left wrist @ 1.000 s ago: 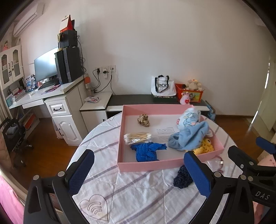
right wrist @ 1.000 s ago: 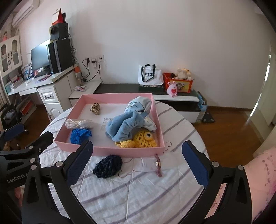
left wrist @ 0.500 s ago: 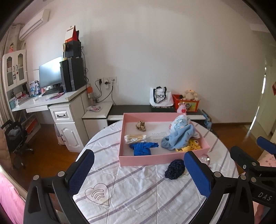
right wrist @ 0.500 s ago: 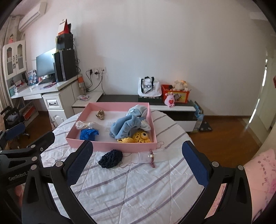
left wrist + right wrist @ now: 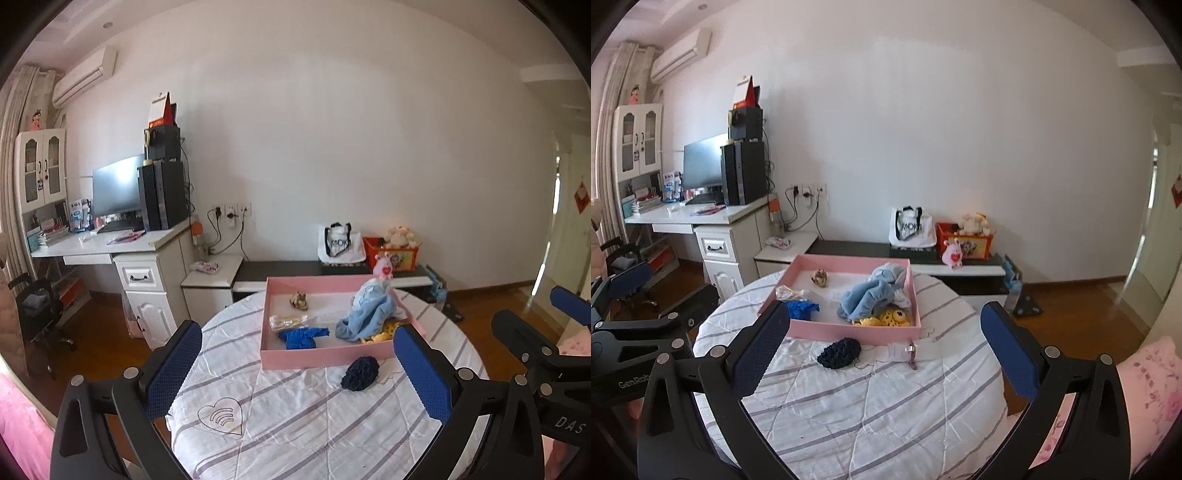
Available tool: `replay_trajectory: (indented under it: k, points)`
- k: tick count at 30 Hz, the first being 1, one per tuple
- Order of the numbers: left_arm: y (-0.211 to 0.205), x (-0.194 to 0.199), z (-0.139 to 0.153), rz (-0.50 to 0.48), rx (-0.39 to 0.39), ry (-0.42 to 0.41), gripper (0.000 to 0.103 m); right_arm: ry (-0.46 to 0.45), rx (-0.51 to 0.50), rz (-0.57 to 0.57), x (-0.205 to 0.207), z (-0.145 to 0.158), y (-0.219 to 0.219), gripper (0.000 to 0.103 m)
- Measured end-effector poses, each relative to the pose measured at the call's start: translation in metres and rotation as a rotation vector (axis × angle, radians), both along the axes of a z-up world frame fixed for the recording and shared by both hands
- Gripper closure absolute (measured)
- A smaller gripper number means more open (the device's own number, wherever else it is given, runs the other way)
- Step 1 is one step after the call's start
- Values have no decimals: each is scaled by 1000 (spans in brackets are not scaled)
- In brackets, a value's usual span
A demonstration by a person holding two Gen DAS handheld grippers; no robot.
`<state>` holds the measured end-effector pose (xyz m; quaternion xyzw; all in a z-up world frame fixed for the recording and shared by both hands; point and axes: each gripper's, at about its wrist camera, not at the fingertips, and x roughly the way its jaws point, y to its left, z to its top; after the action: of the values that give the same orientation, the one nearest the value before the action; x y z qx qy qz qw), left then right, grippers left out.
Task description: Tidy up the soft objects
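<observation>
A pink tray [image 5: 314, 357] [image 5: 849, 330] sits on the far side of a round table with a striped white cloth [image 5: 295, 417] [image 5: 871, 398]. In the tray lie a light blue cloth [image 5: 369, 317] [image 5: 875, 295], a bright blue knit [image 5: 301, 336] [image 5: 801, 308], a yellow crochet piece [image 5: 890, 318], a clear packet [image 5: 288, 322] and a small brown item [image 5: 299, 301]. A dark navy knit ball [image 5: 360, 373] [image 5: 839, 352] lies on the cloth just before the tray. My left gripper [image 5: 297, 373] and right gripper [image 5: 882, 354] are open, empty, held back above the near table.
A small pink strap with a metal clip [image 5: 911, 352] lies on the cloth right of the navy ball. A white desk with monitor [image 5: 118, 192] stands at left, a low black bench with bag and toys [image 5: 336, 267] behind the table. A pink cushion [image 5: 1145, 391] is at right.
Both grippers have pulled back and up from the tray. The table and tray look smaller and farther. Nothing on the table moved.
</observation>
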<state>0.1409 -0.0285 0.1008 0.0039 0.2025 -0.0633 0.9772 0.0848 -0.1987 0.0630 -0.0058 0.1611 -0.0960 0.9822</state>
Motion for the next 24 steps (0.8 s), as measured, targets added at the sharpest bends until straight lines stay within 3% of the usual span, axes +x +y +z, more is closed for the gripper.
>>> replay_trajectory:
  k: [15, 24]
  points:
    - [3, -53, 5, 43, 3, -124, 0, -105, -25, 15, -41, 17, 11, 0]
    - [-1, -61, -2, 36, 3, -146, 0, -118, -29, 13, -45, 18, 13, 0]
